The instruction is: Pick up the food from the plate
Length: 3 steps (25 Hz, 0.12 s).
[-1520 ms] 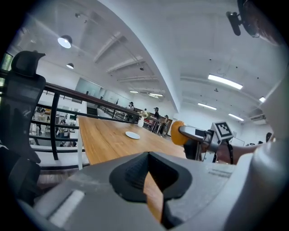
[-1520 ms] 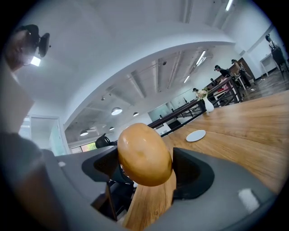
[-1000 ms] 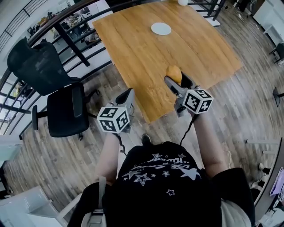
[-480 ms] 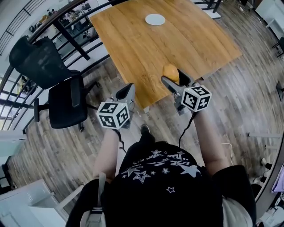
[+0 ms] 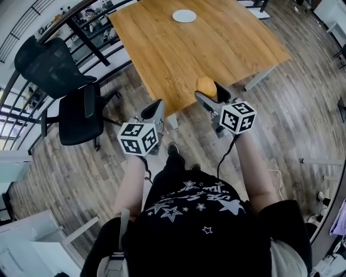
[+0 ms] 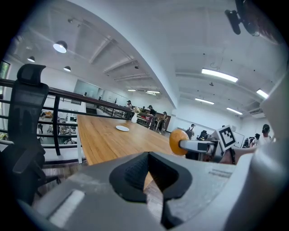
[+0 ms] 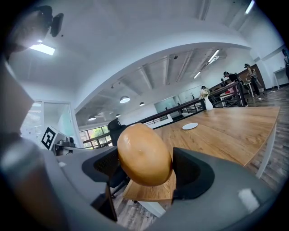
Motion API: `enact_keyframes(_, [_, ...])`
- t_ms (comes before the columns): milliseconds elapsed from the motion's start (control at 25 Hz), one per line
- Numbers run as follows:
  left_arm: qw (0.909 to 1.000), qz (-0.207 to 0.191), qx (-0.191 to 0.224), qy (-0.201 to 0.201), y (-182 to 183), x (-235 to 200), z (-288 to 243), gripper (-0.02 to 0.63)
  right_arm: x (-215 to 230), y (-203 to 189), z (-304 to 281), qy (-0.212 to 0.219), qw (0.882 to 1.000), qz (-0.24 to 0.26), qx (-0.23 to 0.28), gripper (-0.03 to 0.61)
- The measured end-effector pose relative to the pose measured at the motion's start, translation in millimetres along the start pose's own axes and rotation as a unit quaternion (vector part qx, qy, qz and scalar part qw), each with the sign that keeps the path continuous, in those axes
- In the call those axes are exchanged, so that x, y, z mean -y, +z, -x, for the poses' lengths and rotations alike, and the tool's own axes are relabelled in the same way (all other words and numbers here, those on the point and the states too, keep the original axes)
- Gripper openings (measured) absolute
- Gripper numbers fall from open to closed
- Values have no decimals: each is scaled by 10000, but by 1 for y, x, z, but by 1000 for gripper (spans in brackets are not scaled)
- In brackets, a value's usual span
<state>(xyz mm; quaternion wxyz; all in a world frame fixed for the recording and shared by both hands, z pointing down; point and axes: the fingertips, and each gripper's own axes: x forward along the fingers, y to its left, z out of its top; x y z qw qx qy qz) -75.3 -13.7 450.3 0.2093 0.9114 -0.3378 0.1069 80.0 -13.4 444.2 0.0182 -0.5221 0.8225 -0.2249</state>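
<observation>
A round orange-brown piece of food [image 5: 206,85] is clamped between the jaws of my right gripper [image 5: 211,93], held in the air over the near edge of the wooden table [image 5: 216,43]. In the right gripper view the food [image 7: 144,154] fills the gap between the dark pads [image 7: 194,173]. The white plate [image 5: 184,15] lies bare far off on the table, also seen as plate [image 7: 190,126] and plate [image 6: 122,128]. My left gripper [image 5: 155,109] hovers over the floor beside the table's corner, jaws shut with nothing held [image 6: 148,173]; it sees the food [image 6: 178,141] to its right.
A black office chair [image 5: 65,97] stands left of the table beside a dark railing [image 5: 81,32]. A white vase [image 7: 208,103] stands at the table's far end. Wood-plank floor [image 5: 303,119] surrounds the table. People stand far back in the room.
Both grippers have drawn back from the table toward its near edge; the table and plate have slid away up the head view. The food stays in the right gripper.
</observation>
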Motion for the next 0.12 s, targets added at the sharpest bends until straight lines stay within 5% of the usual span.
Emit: enact_keyframes(120, [10000,0,-28,12,-10,15,4,2,-2,-8,14,54,9999,47,-74,380])
